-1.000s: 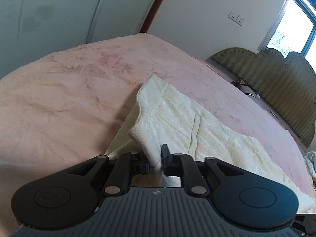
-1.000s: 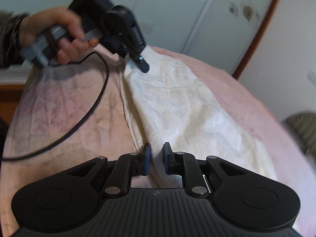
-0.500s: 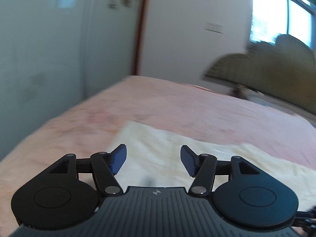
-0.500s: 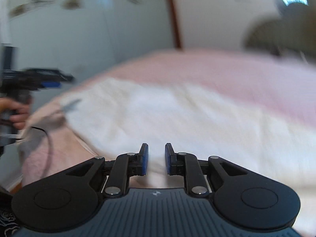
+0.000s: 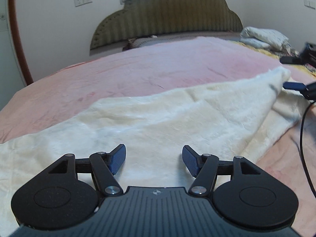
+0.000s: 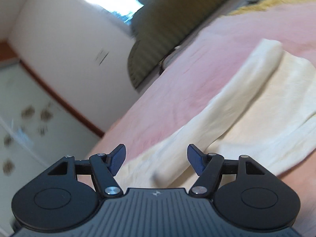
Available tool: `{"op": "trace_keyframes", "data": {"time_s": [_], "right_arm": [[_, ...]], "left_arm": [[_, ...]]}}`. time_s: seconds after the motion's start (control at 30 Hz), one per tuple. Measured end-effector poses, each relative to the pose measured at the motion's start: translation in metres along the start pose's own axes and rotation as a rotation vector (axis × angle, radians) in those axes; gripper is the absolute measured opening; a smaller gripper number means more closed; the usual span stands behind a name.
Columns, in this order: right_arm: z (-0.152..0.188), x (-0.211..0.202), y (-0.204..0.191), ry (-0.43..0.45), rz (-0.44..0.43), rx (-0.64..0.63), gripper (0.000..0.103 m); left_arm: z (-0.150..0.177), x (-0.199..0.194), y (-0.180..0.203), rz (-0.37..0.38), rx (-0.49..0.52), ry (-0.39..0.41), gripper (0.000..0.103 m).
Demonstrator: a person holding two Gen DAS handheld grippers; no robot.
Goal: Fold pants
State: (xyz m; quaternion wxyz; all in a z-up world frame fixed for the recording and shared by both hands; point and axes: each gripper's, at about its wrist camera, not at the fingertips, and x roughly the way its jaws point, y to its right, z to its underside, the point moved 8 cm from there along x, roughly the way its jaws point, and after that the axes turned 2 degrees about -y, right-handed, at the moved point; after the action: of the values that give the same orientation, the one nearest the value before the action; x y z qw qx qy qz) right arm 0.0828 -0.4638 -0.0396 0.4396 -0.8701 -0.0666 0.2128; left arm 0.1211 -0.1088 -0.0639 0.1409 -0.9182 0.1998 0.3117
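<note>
Cream plush pants (image 5: 158, 118) lie spread across the pink bed cover (image 5: 158, 65), filling the middle band of the left wrist frame from lower left to upper right. Left tool (image 5: 154, 161) sits at bottom centre, jaws spread wide, nothing between them; blue pads (image 5: 118, 159) hang over the cloth, contact not discernible. At the right edge of that frame the fabric rises to a peak near the right tool (image 5: 296, 86), whose dark finger sits just beside the raised edge; a black cable (image 5: 303, 138) drops down from it over the bed cover.

Right wrist frame is tilted and motion-blurred. Right tool (image 6: 157, 159) at bottom centre, jaws apart, holding nothing. Pants (image 6: 246, 108) run from bottom centre to upper right, with a folded layer lying along the left side of the cloth and a rolled edge just ahead of the jaws.

Background: green ribbed headboard (image 5: 167, 13) top centre in the left wrist frame, white wall with sockets (image 5: 83, 0) upper left, a crumpled white blanket (image 5: 264, 37) upper right. Wardrobe door (image 6: 23, 128) with dark motifs at the left of the right wrist frame.
</note>
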Motion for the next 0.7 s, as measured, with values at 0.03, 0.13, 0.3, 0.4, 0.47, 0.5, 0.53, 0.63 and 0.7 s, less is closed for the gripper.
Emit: {"op": "trace_keyframes", "data": {"time_s": [0.03, 0.13, 0.3, 0.4, 0.47, 0.5, 0.53, 0.63, 0.7], "right_arm": [[-0.006, 0.005, 0.008, -0.024, -0.003, 0.046, 0.071], [-0.017, 0.027, 0.016, -0.107, 0.015, 0.103, 0.072], [-0.044, 0.075, -0.006, -0.176, 0.045, -0.007, 0.090], [-0.059, 0.120, -0.001, -0.217, 0.043, 0.013, 0.090], [-0.065, 0.142, 0.006, -0.229, 0.081, 0.008, 0.089], [-0.068, 0.147, 0.012, -0.225, 0.118, 0.021, 0.089], [-0.070, 0.146, 0.010, -0.218, 0.122, 0.030, 0.089], [-0.071, 0.117, -0.011, -0.146, 0.048, -0.042, 0.089], [-0.073, 0.083, -0.010, -0.087, 0.065, -0.061, 0.089]], "left_arm": [[0.001, -0.002, 0.005, 0.027, 0.015, 0.006, 0.067], [-0.004, -0.014, 0.030, 0.103, 0.140, 0.077, 0.075], [0.005, -0.011, 0.065, 0.099, 0.352, 0.160, 0.087], [0.006, 0.004, 0.068, 0.118, 0.312, 0.134, 0.077], [0.004, 0.011, 0.063, 0.148, 0.242, 0.109, 0.070], [0.003, 0.013, 0.059, 0.160, 0.212, 0.101, 0.067], [0.002, 0.014, 0.053, 0.166, 0.188, 0.096, 0.067], [0.006, 0.022, 0.045, 0.167, 0.161, 0.072, 0.059], [0.008, 0.025, 0.043, 0.184, 0.152, 0.054, 0.051]]}}
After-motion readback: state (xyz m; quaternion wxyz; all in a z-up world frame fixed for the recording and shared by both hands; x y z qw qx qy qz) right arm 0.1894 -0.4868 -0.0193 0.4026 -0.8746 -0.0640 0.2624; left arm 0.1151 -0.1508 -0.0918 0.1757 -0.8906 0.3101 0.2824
